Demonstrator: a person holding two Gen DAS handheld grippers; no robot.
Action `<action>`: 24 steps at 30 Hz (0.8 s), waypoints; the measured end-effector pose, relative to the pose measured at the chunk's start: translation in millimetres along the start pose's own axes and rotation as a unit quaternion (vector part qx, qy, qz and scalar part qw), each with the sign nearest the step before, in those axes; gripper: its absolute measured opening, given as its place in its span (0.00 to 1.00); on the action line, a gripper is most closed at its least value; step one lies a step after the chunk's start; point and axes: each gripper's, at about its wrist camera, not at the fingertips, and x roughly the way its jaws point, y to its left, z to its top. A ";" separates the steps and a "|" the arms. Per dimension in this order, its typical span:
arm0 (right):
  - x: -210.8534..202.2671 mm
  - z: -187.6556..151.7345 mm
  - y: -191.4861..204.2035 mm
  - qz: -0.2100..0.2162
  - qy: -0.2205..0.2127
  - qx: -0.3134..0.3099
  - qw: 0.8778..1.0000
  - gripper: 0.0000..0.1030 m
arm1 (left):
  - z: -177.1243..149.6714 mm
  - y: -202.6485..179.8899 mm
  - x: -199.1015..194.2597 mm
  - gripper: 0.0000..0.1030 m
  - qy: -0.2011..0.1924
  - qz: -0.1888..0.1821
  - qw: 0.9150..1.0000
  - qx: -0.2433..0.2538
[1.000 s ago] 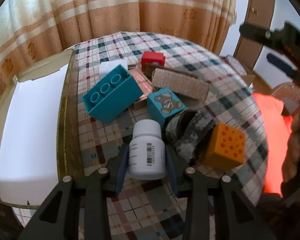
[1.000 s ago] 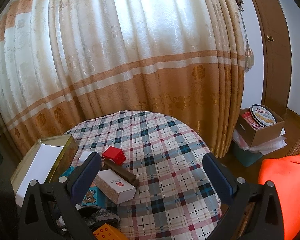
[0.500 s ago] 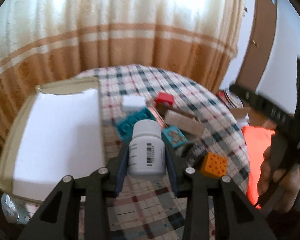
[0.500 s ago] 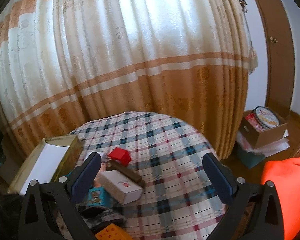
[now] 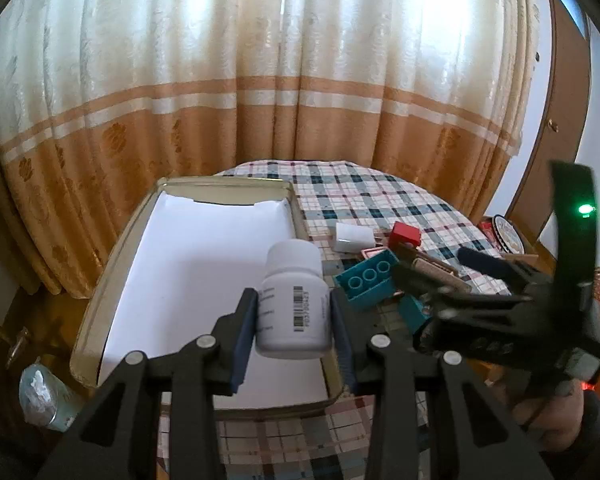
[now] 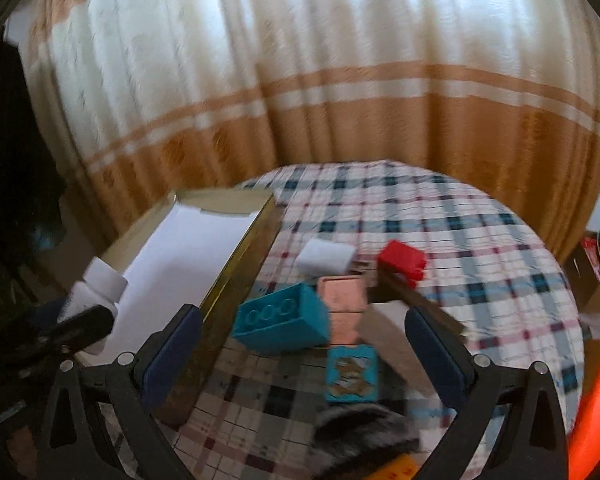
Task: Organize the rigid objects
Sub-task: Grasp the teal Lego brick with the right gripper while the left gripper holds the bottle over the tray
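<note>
We saw the left tool [image 5: 294,322] clenched on the white bottle [image 5: 292,304], holding it above the near right part of the white-lined tray [image 5: 188,240] at the tabletop's [image 5: 380,196] left edge. The right tool [image 6: 300,344] stood released, with nothing between its 2 pads, over the pile: teal brick [image 6: 280,318], bear cube [image 6: 351,372], red block [image 6: 403,258], white block [image 6: 326,257].

Daylight glows through the curtains [image 5: 292,60], backlighting both fisheye views; the right wrist picture is motion-blurred, its edges dark.
</note>
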 end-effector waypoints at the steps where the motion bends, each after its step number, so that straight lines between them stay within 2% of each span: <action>1: 5.1 -0.1 5.1 0.002 0.008 -0.009 1.000 0.99 | -1.0 1.7 -0.6 0.35 0.000 0.000 1.000 -0.002; 5: 27.4 -3.4 26.1 -0.028 0.037 -0.069 0.997 0.99 | -3.0 9.3 -0.9 0.35 0.001 0.000 1.000 -0.013; 9: 44.5 -8.1 25.5 -0.048 0.071 -0.071 0.994 0.99 | -3.6 12.4 -0.6 0.35 0.003 0.000 1.000 -0.017; 15: 63.5 -4.1 38.6 -0.090 0.077 -0.110 0.987 0.99 | -3.9 12.8 0.3 0.35 0.005 0.000 1.000 -0.019; 16: 62.5 -2.7 38.0 -0.091 0.073 -0.109 0.987 0.97 | -3.6 13.0 0.3 0.35 0.005 0.000 1.000 -0.019; 18: 63.4 -1.8 38.0 -0.091 0.076 -0.112 0.987 0.81 | -3.5 13.6 0.1 0.35 0.005 0.002 1.000 -0.018; 20: 64.0 -2.2 36.9 -0.076 0.084 -0.106 0.988 0.74 | -3.5 14.5 0.1 0.35 0.006 0.003 1.000 -0.022; 24: 61.0 -3.2 36.4 -0.057 0.083 -0.105 0.989 0.71 | -3.7 15.4 -0.4 0.35 0.006 0.001 1.000 -0.023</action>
